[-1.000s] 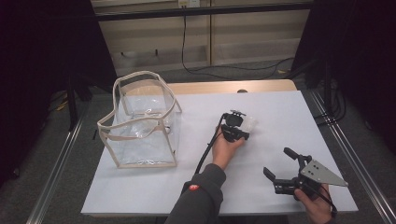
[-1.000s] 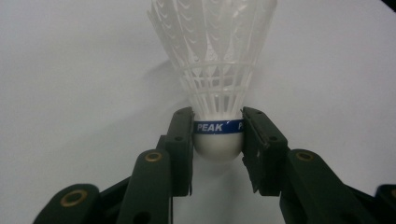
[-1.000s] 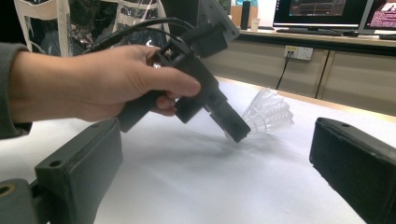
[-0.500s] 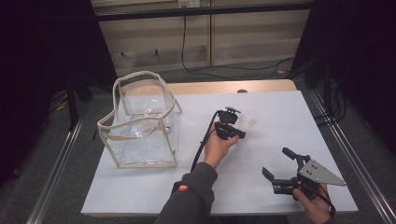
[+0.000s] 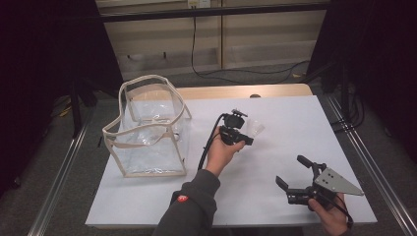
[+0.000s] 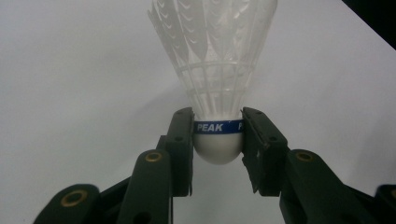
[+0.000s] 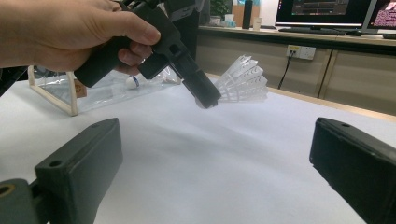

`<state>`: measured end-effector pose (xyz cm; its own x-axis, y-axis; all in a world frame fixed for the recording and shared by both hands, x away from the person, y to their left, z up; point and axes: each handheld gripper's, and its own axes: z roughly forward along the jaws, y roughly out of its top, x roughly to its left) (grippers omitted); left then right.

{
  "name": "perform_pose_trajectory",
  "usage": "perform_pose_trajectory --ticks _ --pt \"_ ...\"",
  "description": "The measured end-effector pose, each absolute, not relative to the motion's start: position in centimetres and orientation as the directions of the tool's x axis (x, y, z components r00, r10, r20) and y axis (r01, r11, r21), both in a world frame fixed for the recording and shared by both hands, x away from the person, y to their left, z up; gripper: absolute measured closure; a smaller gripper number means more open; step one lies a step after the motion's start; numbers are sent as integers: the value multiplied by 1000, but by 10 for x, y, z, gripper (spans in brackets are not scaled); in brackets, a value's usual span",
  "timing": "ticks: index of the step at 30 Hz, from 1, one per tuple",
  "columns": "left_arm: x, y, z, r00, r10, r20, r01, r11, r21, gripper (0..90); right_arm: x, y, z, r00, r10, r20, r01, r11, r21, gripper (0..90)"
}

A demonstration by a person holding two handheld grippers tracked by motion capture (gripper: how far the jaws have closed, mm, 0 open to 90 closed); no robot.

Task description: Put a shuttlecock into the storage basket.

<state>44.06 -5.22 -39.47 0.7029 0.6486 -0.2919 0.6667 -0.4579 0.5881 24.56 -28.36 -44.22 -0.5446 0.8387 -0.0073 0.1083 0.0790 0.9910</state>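
Change: since the earlier frame the left gripper (image 5: 244,135) has risen a little and drifted toward the far side of the table, carrying the shuttlecock with it; the right gripper (image 5: 291,172) has kept its place.
Right gripper: nearest the person, at the near right corner of the white table (image 5: 295,123), held low in the right hand (image 5: 330,216); its two black jaws stand wide apart with nothing between them, and a grey three-cornered plate (image 5: 337,181) sits on top.
Right gripper view: the wide jaws frame bare white table, and beyond them the left gripper (image 7: 205,99) slopes down with white feathers fanning out behind its tip.
Left gripper: mid-table, held up off the surface in the left hand (image 5: 222,150), a dark sleeve (image 5: 194,206) and black cable (image 5: 209,142) trailing toward the near edge; its jaws are clamped on the shuttlecock.
Shuttlecock: a white feathered shuttlecock (image 6: 217,84) with a rounded white cork base and a blue band reading PEAK; the pads (image 6: 181,135) press on the base from both sides at the band, feathers pointing away from the gripper; in the high view it shows pale at the gripper's tip (image 5: 256,129), above the table.
Bag: a clear plastic bag with beige trim (image 5: 147,128) stands open at the far left of the table, well apart from both grippers; a small white ball-like thing (image 7: 133,82) lies inside it.
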Motion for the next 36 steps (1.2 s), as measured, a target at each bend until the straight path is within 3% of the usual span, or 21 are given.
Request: perform_pose_trajectory --ticks 36 --pt "442 -15 -361 723 619 -307 663 -498 559 656 245 -283 -442 -545 838 -12 108 84 991 25"
